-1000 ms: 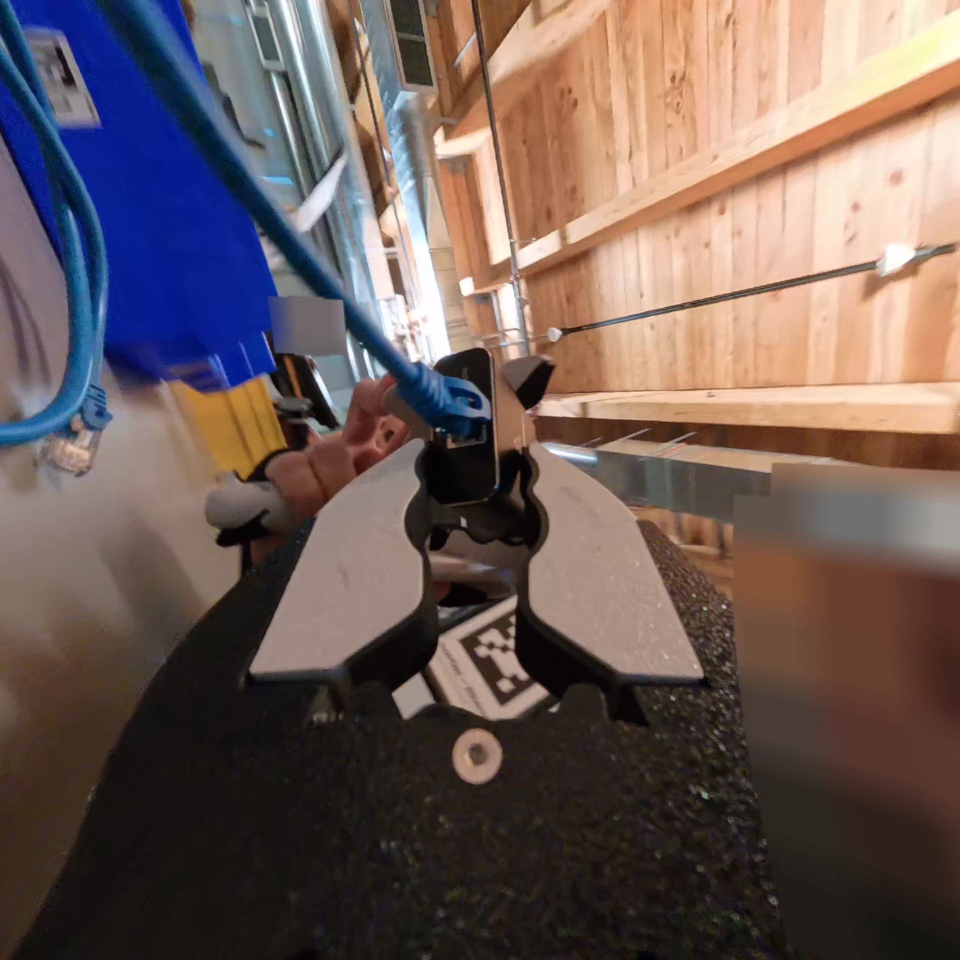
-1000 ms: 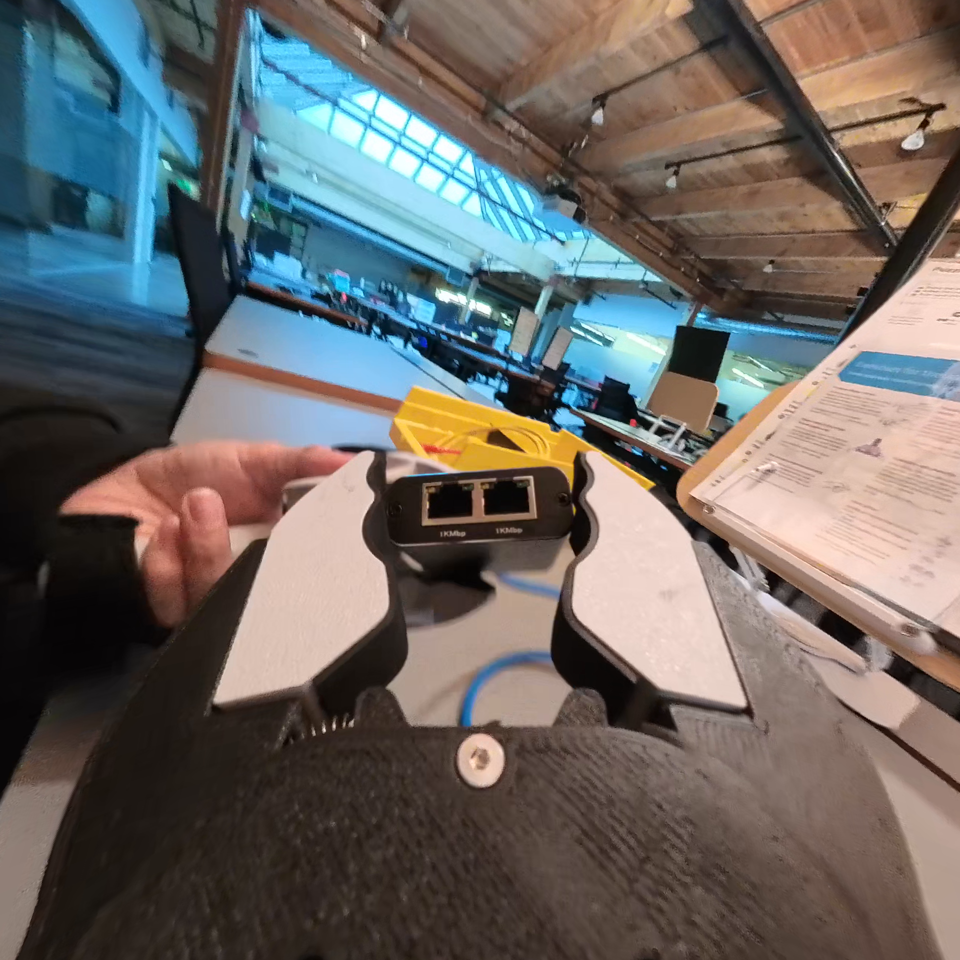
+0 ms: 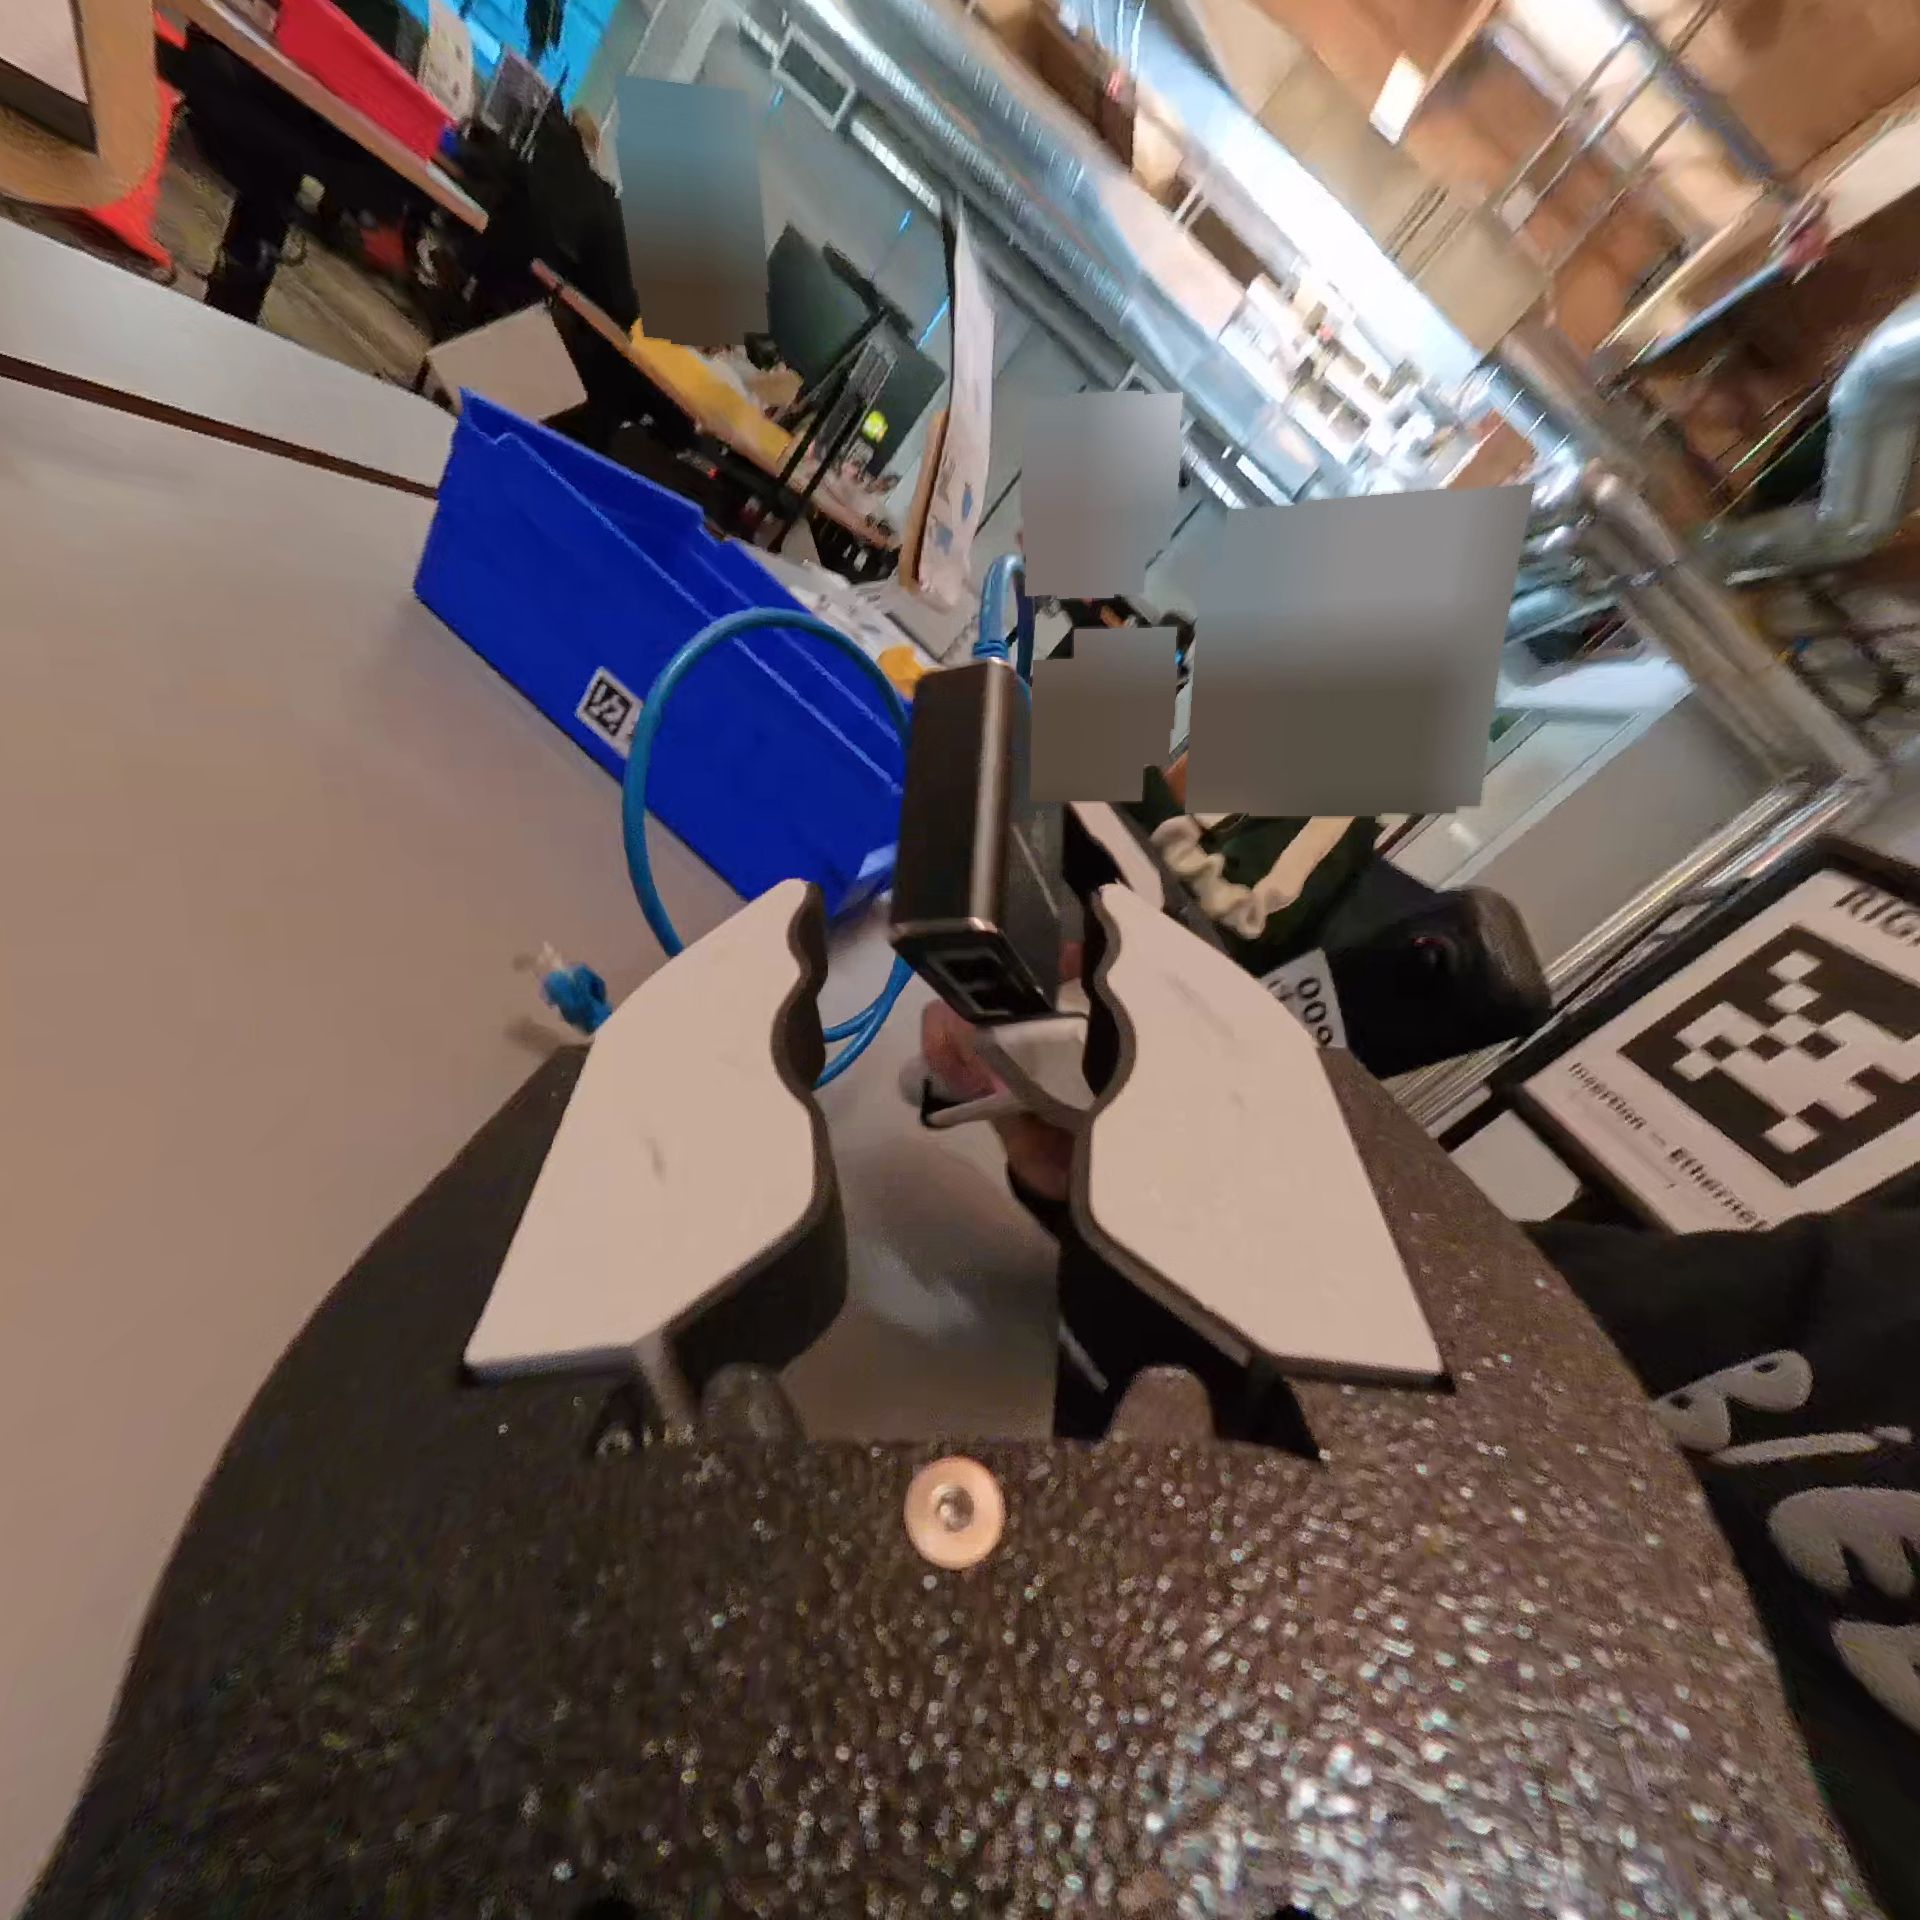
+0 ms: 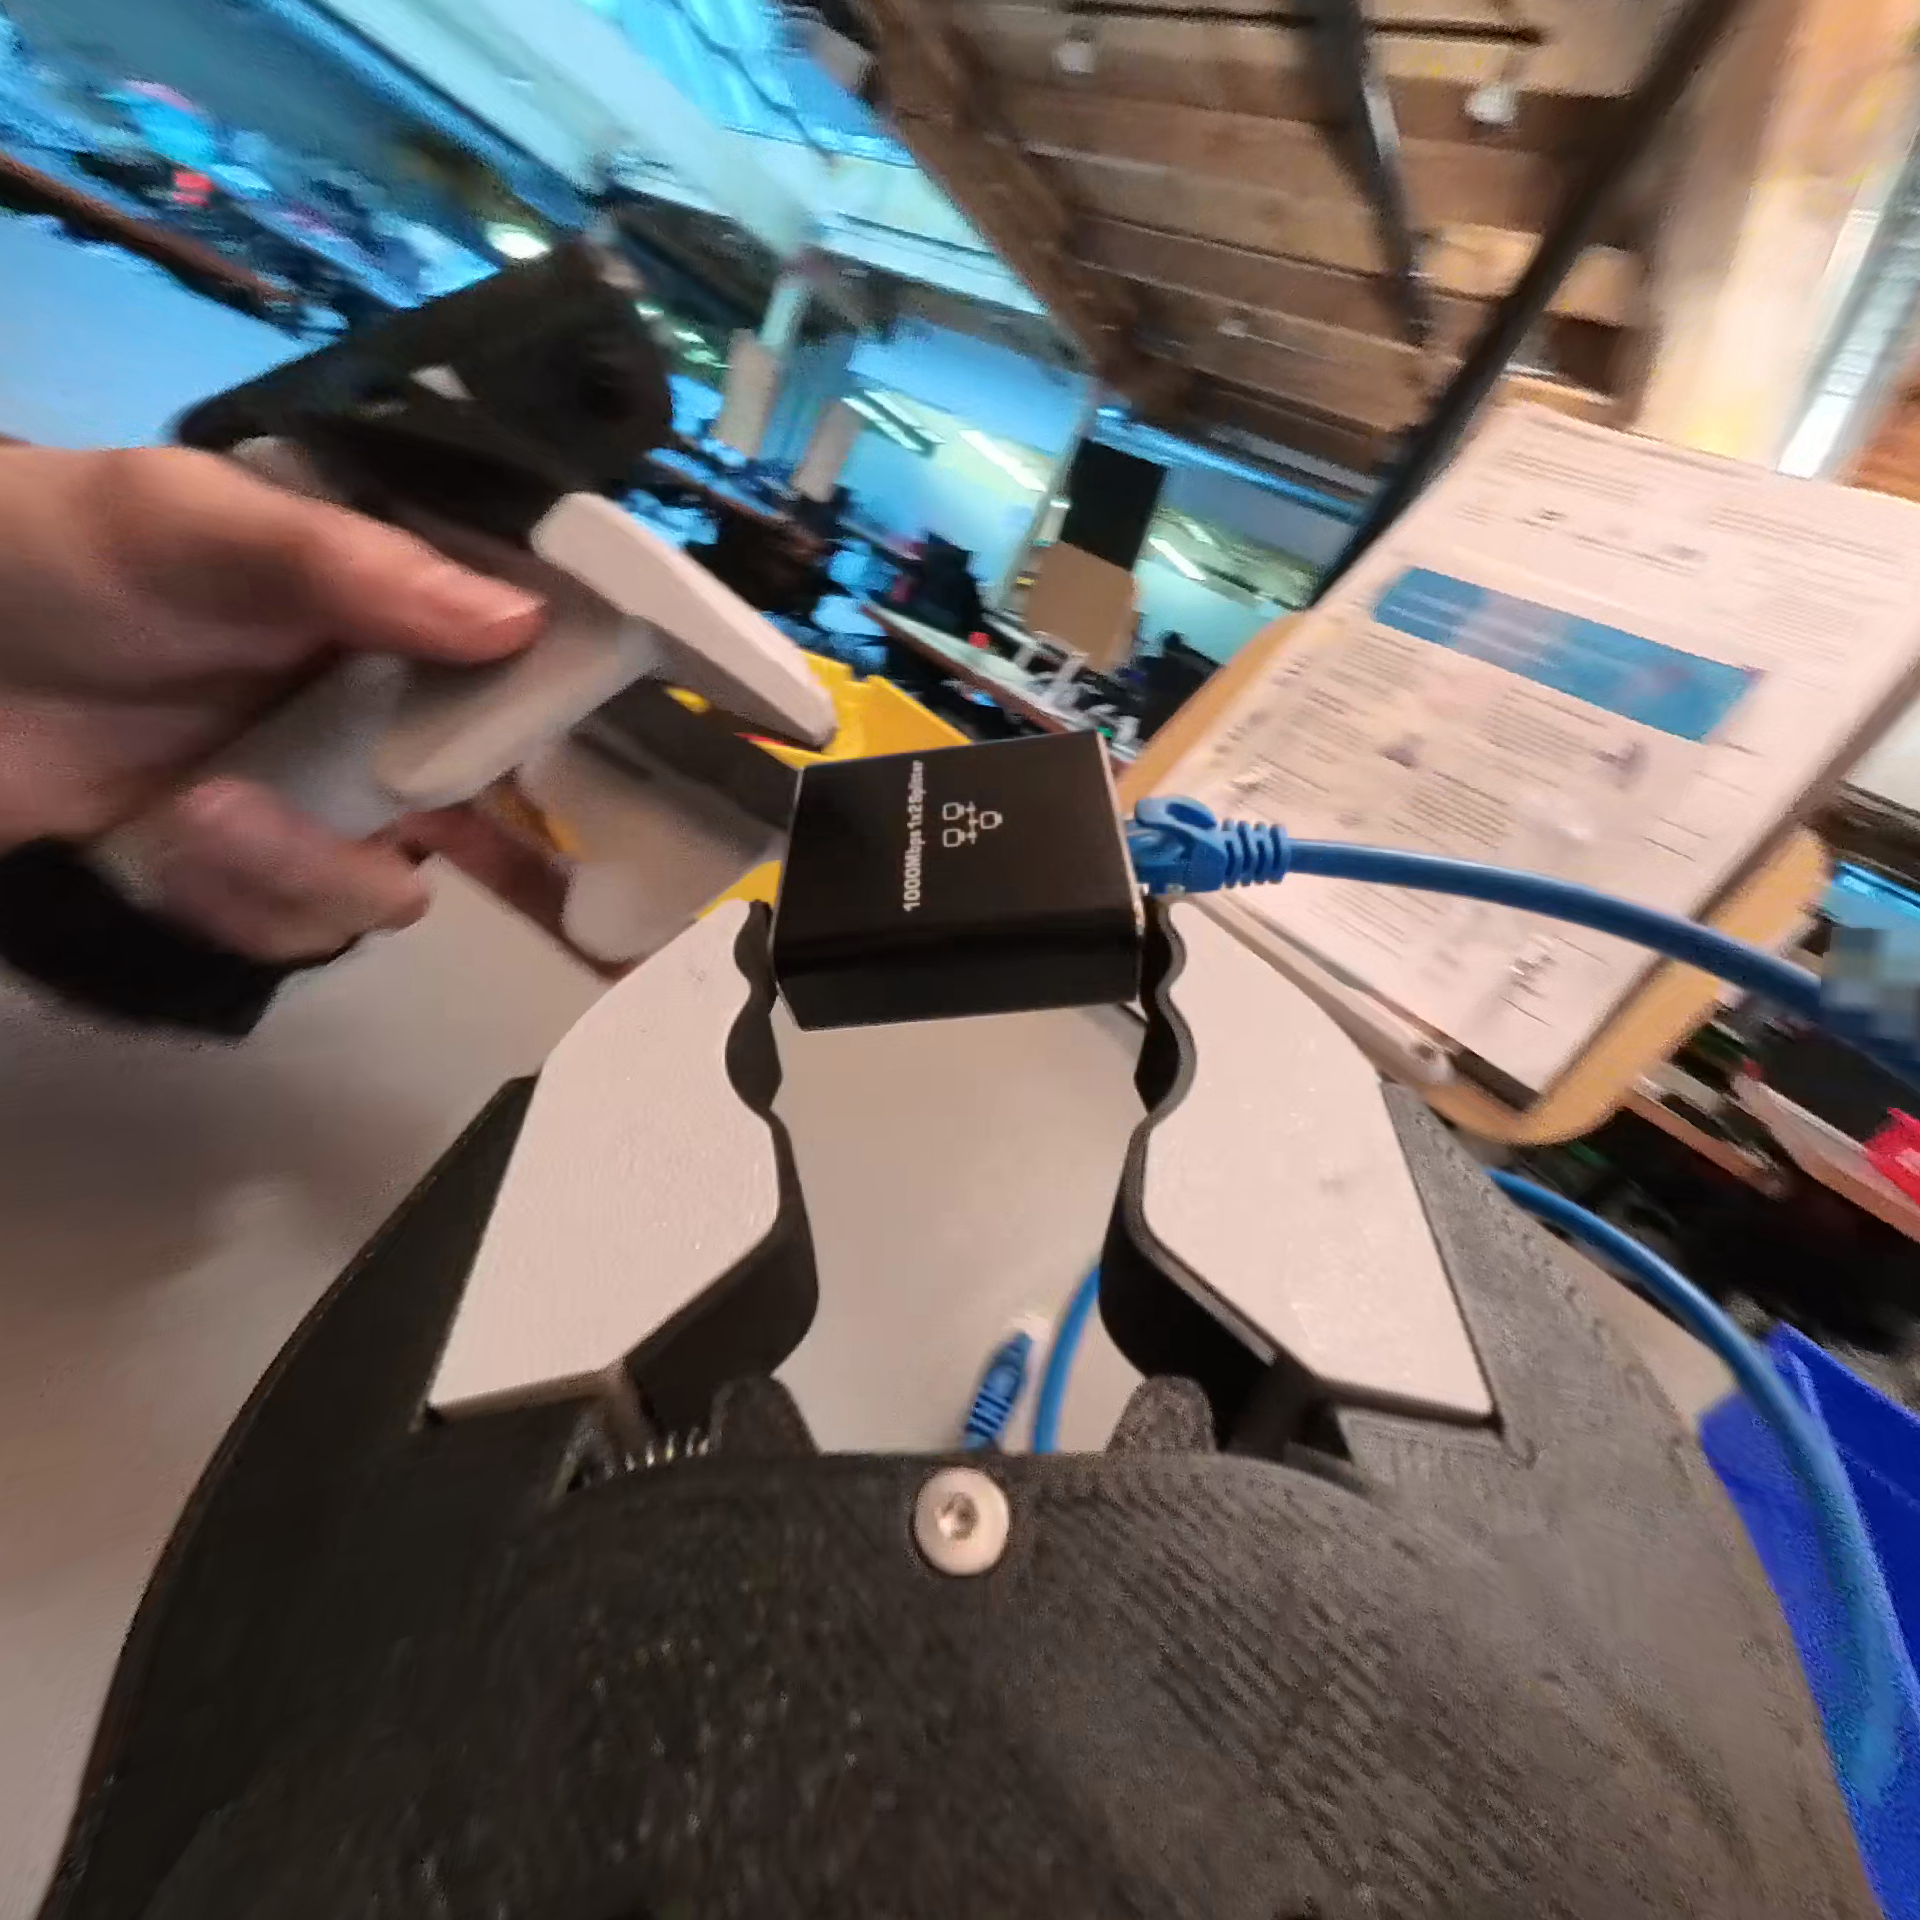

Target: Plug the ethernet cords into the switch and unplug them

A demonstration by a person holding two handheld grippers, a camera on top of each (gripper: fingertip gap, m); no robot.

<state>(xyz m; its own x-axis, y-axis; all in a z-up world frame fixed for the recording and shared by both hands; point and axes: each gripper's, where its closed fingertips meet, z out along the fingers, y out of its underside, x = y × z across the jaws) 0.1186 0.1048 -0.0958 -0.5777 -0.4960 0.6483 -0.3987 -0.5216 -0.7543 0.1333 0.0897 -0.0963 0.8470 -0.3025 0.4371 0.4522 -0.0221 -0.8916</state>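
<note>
My right gripper (image 4: 954, 920) is shut on the black switch (image 4: 956, 883) and holds it above the table. A blue ethernet plug (image 4: 1184, 852) sits in the switch's right side, and its cord (image 4: 1558, 894) runs off to the right. My left gripper (image 3: 956, 899) is open and empty, its tips by the switch's (image 3: 961, 831) two-port end. It also shows in the right wrist view (image 4: 717, 821), held by a hand. A second blue cord (image 3: 665, 748) loops on the table, with its loose plug (image 3: 571, 987) lying flat.
A blue bin (image 3: 623, 644) stands on the grey table (image 3: 208, 831) behind the cord loop. A yellow bin (image 4: 883, 717) is beyond the switch. A clipboard with papers (image 4: 1558, 748) leans at the right. A framed marker board (image 3: 1766, 1049) stands to the right.
My left gripper was shut on the blue plug at the switch; now it is open and empty and the plug stays in the switch. The switch sits turned in my right gripper.
</note>
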